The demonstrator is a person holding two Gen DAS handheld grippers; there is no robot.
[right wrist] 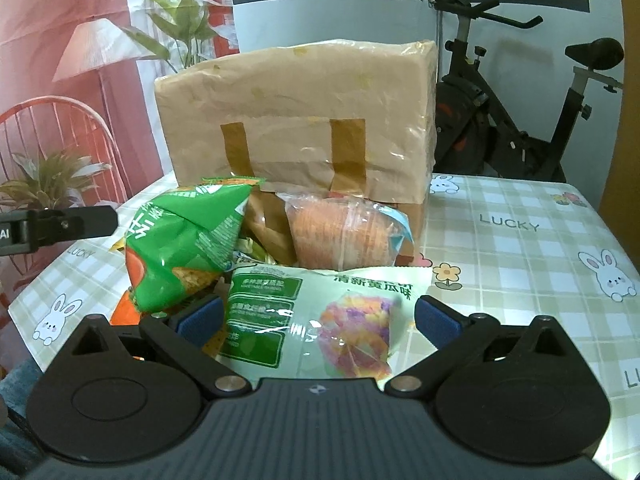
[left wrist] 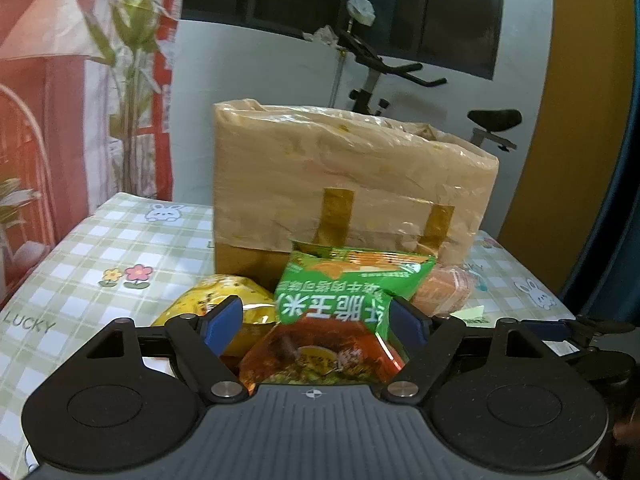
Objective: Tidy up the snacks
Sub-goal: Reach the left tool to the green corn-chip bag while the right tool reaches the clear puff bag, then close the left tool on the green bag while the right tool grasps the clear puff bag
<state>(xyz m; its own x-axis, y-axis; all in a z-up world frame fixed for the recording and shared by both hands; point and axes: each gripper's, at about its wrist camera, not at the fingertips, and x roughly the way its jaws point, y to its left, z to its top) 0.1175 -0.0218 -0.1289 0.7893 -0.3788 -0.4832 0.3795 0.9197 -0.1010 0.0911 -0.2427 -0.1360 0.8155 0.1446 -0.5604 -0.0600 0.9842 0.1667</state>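
A tape-covered cardboard box (left wrist: 352, 184) stands on the checked tablecloth, also in the right wrist view (right wrist: 296, 120). Snack packs lie in front of it. My left gripper (left wrist: 318, 320) is open, its blue pads on either side of a green and red corn snack bag (left wrist: 340, 312), which stands tilted in the right wrist view (right wrist: 180, 248). A yellow bag (left wrist: 224, 300) lies left of it. My right gripper (right wrist: 318, 316) is open around a pale green cucumber-flavour bag (right wrist: 320, 320). A clear pack of orange biscuits (right wrist: 340, 232) leans on the box.
The table (right wrist: 520, 248) carries a rabbit and flower print and ends close on both sides. An exercise bike (right wrist: 520, 112) stands behind the table at the right. A plant (left wrist: 128, 60) and pink backdrop are at the left.
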